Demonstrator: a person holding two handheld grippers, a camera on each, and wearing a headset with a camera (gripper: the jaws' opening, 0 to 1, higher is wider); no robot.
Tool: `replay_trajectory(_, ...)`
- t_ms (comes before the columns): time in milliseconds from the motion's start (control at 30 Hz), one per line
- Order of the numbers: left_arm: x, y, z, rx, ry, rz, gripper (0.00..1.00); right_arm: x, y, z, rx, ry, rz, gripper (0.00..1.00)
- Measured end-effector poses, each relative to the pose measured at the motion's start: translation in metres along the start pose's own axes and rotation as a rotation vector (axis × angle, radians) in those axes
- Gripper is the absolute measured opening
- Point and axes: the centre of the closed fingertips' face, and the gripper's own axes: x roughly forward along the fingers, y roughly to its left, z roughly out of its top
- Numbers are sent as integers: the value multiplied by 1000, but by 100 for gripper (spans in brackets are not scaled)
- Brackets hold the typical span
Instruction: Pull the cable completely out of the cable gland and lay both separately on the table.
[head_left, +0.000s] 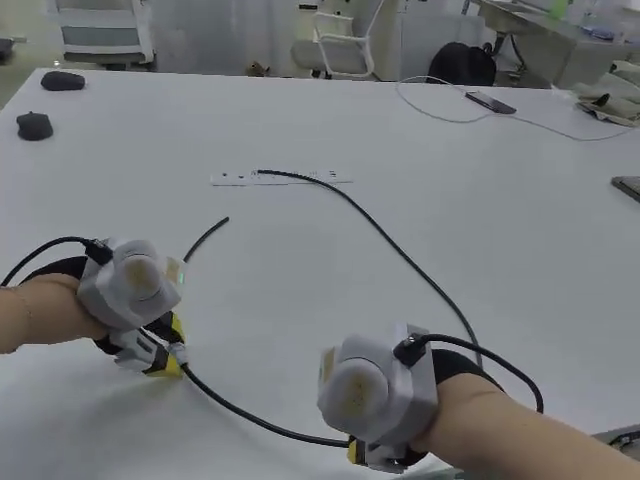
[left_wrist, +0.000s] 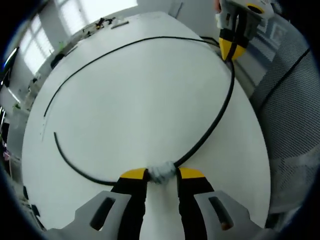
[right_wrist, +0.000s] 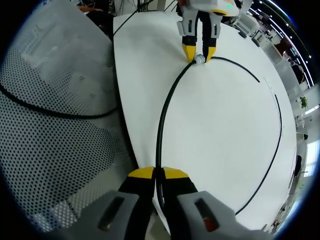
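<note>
Left gripper view: the left gripper has its jaws pressed onto a small grey cable gland. The black cable is threaded through it. A short tail curls away on one side, and the longer run arcs toward the right gripper.

Right gripper view: the right gripper has its jaws nipped tight on the cable itself, well along from the gland, which sits between the left gripper's tips.

Step in hand, as I judge it: both grips are set and the pull is not finished, since the gland is still on the cable and low over the white table.

The next move likely calls for drawing the hands apart. The gland is held firm, so the short tail should slide back through it. Then each part is laid down on its own.

Hard to make out:
- In the head view the gripper bodies cover the jaws and the gland.
- The right gripper is cut off at the bottom edge.
- I cannot tell whether the gland's nut is loose.
- The cable's far end lies near a pale strip, too small to read.
</note>
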Motion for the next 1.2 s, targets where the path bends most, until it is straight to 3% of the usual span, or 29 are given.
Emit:
replay_trajectory(167,0,-2,0,-62,18,40,24,-1,-7,-6,54,12,-22,4)
replay_trajectory(200,-1,-4,-1,-109,26,66,23,-2,-10,-8,73,22,-33,4)
replay_trajectory(233,-2,-5,0,-130,21,73,23,-2,-12,-10,84,30,-42,4)
replay_trajectory(333,-13,-2,13,-209,-56,153,23,-3,-19,-13,105,33,-71,14)
replay_trajectory(400,-21,-3,22,-265,-103,170,23,-5,-20,-2,105,-19,-74,24)
replay_trajectory(433,-28,-5,30,-285,-132,178,23,-9,-22,10,120,-71,-84,24)
replay_trajectory(500,-36,-8,37,-272,-123,203,23,-16,-26,32,137,-181,-85,24)
replay_trajectory(567,-43,-11,45,-300,-134,218,23,-26,-28,52,159,-291,-81,26)
replay_trajectory(667,-58,-19,62,-331,-150,244,23,-36,-24,72,146,-396,-56,26)
replay_trajectory(767,-72,-31,81,-334,-155,266,23,-44,-18,87,104,-463,-43,24)
replay_trajectory(900,-83,-50,101,-321,-153,289,23,-49,-12,98,63,-499,-46,20)
replay_trajectory(1067,-90,-65,107,-341,-134,348,23,-57,-5,110,81,-566,0,20)
replay_trajectory(1200,-95,-75,112,-397,-162,396,23,-62,1,118,63,-604,27,13)
